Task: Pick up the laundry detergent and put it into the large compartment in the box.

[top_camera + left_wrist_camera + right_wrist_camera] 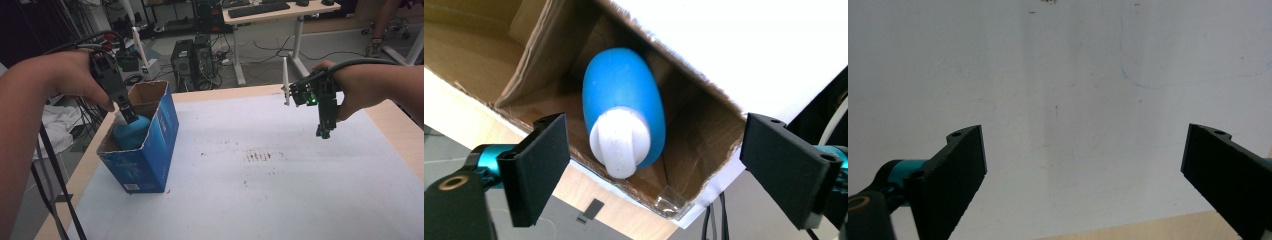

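Note:
A blue bottle with a white cap stands inside an open blue cardboard box at the table's left edge. In the left gripper view the blue bottle sits in the box's brown interior, cap pointing up at the camera. My left gripper hangs just above the bottle's top. Its jaws stand wide apart, clear of the cap on both sides. My right gripper hovers over the white sheet at the right, pointing down. It is open with nothing between the jaws.
A white sheet covers most of the wooden table, with faint dark smudges near its middle. Beyond the far edge stand computer towers and a desk with a keyboard. Cables trail down at the left.

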